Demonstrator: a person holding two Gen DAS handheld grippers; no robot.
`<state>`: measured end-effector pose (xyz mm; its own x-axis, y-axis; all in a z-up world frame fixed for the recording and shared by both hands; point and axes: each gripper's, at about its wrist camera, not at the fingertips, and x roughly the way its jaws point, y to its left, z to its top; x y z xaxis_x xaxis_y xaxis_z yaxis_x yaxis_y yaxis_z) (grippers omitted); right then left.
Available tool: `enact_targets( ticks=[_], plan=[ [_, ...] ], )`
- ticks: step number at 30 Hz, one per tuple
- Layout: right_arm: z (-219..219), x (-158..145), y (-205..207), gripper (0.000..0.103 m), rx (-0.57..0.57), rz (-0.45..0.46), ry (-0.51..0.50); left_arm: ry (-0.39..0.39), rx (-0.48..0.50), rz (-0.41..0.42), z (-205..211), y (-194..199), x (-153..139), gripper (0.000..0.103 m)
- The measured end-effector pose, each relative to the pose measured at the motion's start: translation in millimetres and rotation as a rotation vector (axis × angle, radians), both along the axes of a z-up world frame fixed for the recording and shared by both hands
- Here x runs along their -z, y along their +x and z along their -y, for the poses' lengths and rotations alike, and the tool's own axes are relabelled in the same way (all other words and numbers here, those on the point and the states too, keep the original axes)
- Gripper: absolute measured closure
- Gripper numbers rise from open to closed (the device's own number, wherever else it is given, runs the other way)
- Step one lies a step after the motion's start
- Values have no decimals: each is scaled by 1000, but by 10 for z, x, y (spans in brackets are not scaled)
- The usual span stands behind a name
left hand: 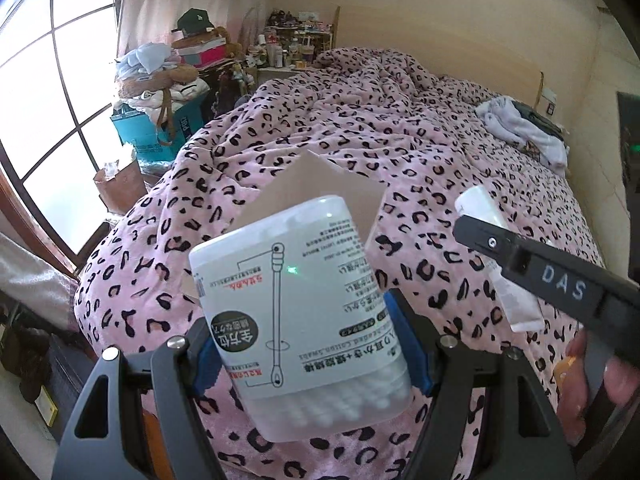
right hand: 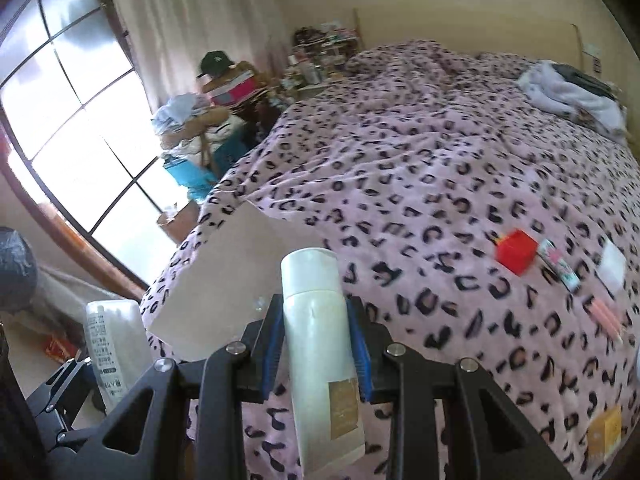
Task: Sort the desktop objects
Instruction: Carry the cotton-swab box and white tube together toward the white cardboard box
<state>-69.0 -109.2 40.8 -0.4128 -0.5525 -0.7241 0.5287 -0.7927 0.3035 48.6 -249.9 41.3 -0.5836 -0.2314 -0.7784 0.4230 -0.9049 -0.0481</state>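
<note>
Your left tool point(left hand: 308, 360) is clamping a clear tub of cotton swabs point(left hand: 298, 312), and that tub is blocking most of the cardboard box point(left hand: 320, 184) behind it; only the box's brown flaps are poking out above the lid. The tub's label is reading upside down, white swabs piling at its lower end, and its bottom edge is cut off by the tool's arms.

Your right tool point(right hand: 316, 344) is gripping a white bottle point(right hand: 320, 344) between its blue pads point(right hand: 269, 356), cap pointing away from you, a tan label low on its body. The bottle is hiding part of the box's pale side point(right hand: 216, 276). In the left view the same bottle point(left hand: 482, 210) is showing only partly past the other tool's black finger.

Both are hanging in the air over the pink leopard-print bed point(right hand: 420, 152). Out to the right, a red block point(right hand: 517, 251), a small patterned stick point(right hand: 559, 266) and pink pencils point(right hand: 606, 314) are lying on the bed, blurred and hard to read.
</note>
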Motion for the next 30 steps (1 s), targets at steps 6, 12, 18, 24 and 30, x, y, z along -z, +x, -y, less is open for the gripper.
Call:
enact_targets(
  ticks=[6, 12, 18, 24, 30],
  plan=[
    [352, -104, -145, 72, -88, 11, 0, 18, -9, -9, 241, -61, -46, 29],
    [768, -137, -258, 72, -181, 43, 22, 34, -16, 4, 429, -141, -27, 29],
    [1029, -87, -263, 72, -229, 58, 67, 45, -22, 20, 485, -192, 50, 29],
    [1126, 9, -298, 72, -237, 76, 86, 55, -19, 29, 507, -234, 127, 29],
    [1232, 108, -348, 72, -244, 93, 98, 66, -20, 38, 577, -294, 198, 29]
  ],
)
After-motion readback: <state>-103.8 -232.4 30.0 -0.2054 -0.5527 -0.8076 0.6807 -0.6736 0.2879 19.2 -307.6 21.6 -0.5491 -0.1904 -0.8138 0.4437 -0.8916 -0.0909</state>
